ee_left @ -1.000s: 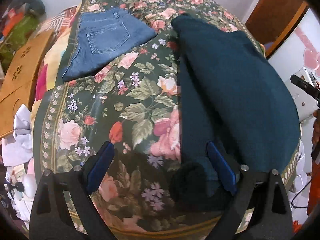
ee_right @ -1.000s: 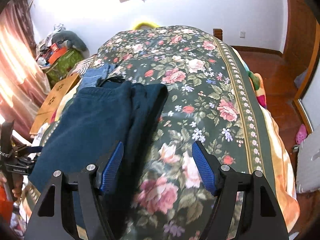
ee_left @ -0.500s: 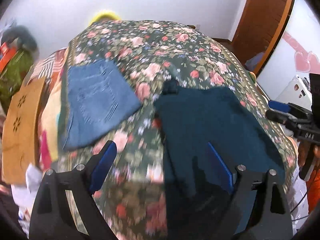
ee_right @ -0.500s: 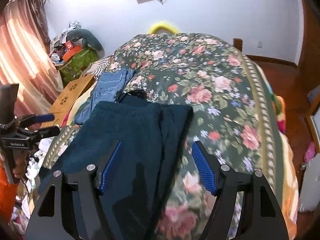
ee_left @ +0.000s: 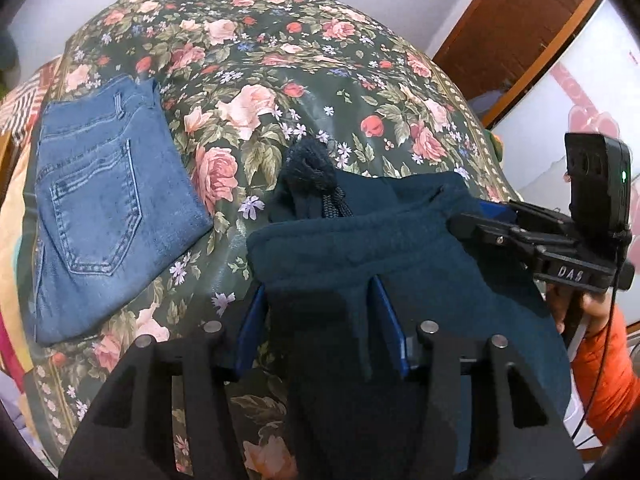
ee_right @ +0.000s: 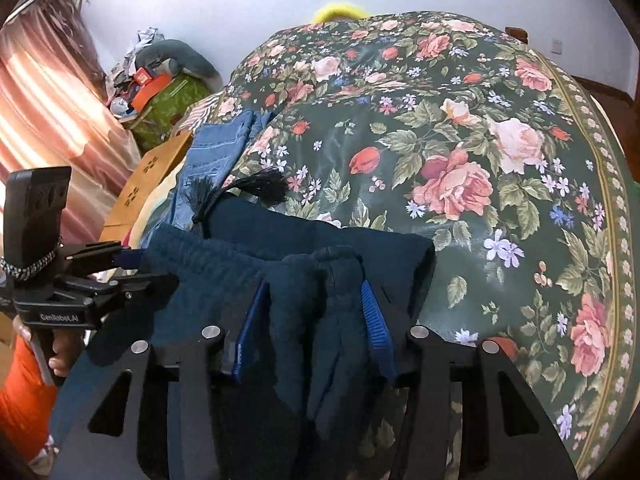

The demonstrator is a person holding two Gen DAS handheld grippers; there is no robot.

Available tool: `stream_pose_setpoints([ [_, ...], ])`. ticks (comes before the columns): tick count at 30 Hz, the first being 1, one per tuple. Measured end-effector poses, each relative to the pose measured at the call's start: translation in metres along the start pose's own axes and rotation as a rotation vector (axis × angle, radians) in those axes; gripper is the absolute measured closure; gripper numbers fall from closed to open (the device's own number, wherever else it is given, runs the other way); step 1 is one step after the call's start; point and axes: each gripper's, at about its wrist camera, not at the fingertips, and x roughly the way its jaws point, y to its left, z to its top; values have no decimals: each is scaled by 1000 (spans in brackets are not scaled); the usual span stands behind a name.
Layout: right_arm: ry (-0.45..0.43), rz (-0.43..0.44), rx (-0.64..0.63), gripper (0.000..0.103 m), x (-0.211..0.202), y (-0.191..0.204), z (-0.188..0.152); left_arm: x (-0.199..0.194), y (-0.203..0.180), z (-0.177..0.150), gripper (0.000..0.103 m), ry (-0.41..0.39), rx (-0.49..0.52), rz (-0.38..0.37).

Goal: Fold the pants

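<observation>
Both our grippers, left gripper (ee_left: pixel 322 322) and right gripper (ee_right: pixel 316 322), wide apart a second ago, are closing their jaws on the teal pants (ee_left: pixel 400 264) (probably gripping already), ready to fold across the bed (ee_left: pixel 280 80).

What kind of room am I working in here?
Most likely a bedroom: the dark teal pants lie on a bed with a floral bedspread, folded jeans beside them, and a pink curtain hangs nearby.
</observation>
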Motion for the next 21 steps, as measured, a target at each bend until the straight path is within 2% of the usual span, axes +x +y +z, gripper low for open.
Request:
stream_pose_setpoints([
  [3, -27, 7, -45, 70, -9, 9, -5, -12, -7, -1, 66, -35, 26, 36],
  [6, -97, 5, -90, 74, -27, 18, -3, -27, -23, 3, 70, -85, 87, 75],
  [11, -220, -22, -129, 75, -63, 31, 6, -47, -44, 22, 72, -169, 155, 125],
  [14, -254, -49, -118, 75, -69, 26, 17, -48, -51, 43, 72, -210, 171, 134],
  [17, -228, -77, -88, 75, -54, 11, 22, -24, -51, 61, 72, -178, 176, 157],
  [21, -123, -120, -53, 75, -9, -10, 16, 33, -33, 67, 69, -53, 148, 209],
])
